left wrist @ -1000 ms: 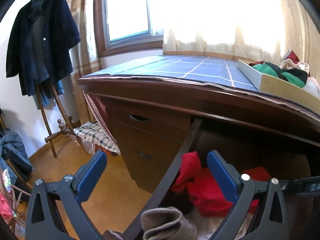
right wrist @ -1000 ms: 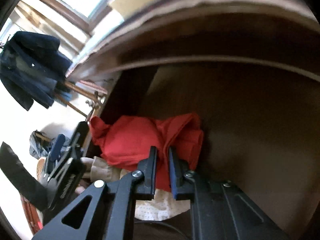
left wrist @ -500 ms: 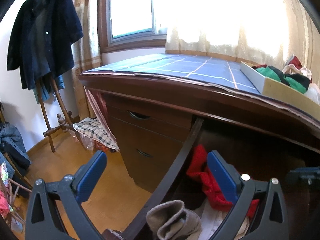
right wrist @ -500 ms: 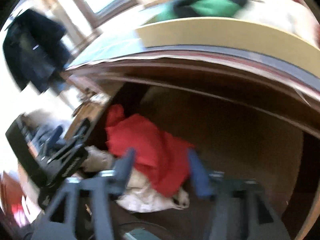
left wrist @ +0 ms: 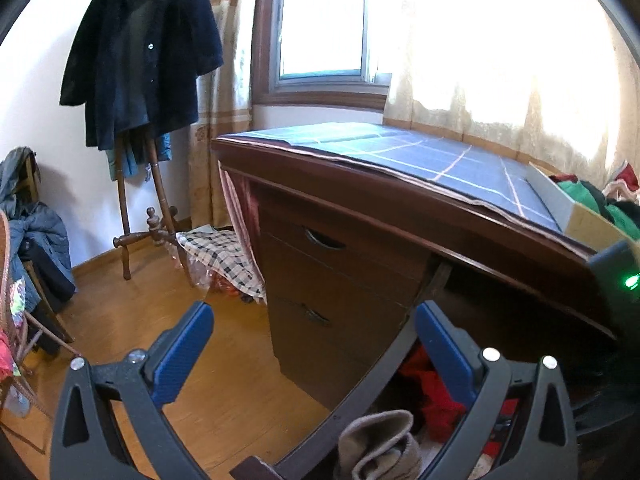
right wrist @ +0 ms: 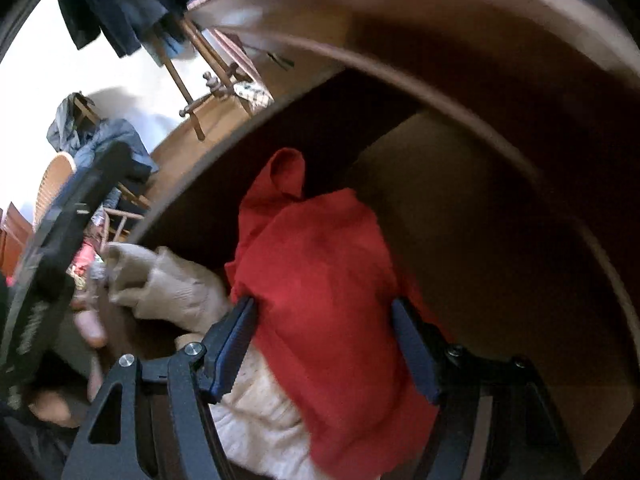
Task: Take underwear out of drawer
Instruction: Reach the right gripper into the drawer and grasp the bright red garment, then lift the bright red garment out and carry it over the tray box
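A red piece of underwear (right wrist: 320, 300) lies heaped in the open desk drawer (right wrist: 500, 248), over a white dotted garment (right wrist: 256, 408) and next to a beige sock (right wrist: 168, 284). My right gripper (right wrist: 324, 320) points down into the drawer. Its jaws have just been opening and now stand wide, with the red cloth between the blue pads (right wrist: 240, 328). In the left wrist view my left gripper (left wrist: 312, 344) is open and empty above the drawer's left rail (left wrist: 384, 368). The red underwear (left wrist: 436, 396) and the sock (left wrist: 376, 448) show behind its right finger.
The dark wooden desk (left wrist: 400, 216) overhangs the drawer; a cardboard box (left wrist: 588, 224) of clothes sits on its blue cloth. Two shut drawers (left wrist: 332, 264) are to the left. A coat stand with a dark coat (left wrist: 140, 52) and a checked cloth (left wrist: 216, 252) occupy the floor.
The right gripper's jaws went from shut to wide open, and it rolled and came down astride the red underwear. The left gripper's view rolled a little; it stayed in place.
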Tool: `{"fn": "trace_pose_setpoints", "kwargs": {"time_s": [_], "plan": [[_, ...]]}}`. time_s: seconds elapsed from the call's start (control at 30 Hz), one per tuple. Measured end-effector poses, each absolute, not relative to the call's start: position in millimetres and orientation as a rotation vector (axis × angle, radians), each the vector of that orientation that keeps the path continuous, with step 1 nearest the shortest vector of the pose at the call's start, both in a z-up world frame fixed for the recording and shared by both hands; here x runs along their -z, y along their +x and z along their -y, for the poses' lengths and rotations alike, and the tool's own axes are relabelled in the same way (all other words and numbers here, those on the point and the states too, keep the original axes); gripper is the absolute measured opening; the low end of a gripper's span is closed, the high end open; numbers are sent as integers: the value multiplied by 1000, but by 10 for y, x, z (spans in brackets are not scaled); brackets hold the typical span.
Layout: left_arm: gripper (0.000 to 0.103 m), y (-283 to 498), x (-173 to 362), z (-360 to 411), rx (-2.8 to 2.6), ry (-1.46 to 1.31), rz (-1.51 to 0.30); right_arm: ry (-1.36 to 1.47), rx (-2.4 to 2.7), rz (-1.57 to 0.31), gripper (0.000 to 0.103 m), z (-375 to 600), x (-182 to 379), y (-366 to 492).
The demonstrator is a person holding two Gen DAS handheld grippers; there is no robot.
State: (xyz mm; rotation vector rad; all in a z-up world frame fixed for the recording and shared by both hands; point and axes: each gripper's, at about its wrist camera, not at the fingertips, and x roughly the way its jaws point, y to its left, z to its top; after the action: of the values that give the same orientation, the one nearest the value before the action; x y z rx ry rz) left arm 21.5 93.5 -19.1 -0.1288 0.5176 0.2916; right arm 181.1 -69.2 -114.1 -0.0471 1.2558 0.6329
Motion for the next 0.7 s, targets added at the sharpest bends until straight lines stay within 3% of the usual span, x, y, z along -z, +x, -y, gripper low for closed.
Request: {"fn": "trace_pose_setpoints", "kwargs": {"time_s": [0.1,0.33,0.4,0.7], "plan": [[102,215,195,-910,-289,-102,-511,-22,-622,-1266,70,700,1211,1811],[102,214,194,-897,-284,-87,-510,1,-558,-1244,34,861,1026,1637],[102,213,191,-887,-278,-80,-512,46,-530,-1220,30,1003,930,1534],[102,240,184,-836,-276,-48,-509,106,-338,-1048,28,1483,437,1009]]}}
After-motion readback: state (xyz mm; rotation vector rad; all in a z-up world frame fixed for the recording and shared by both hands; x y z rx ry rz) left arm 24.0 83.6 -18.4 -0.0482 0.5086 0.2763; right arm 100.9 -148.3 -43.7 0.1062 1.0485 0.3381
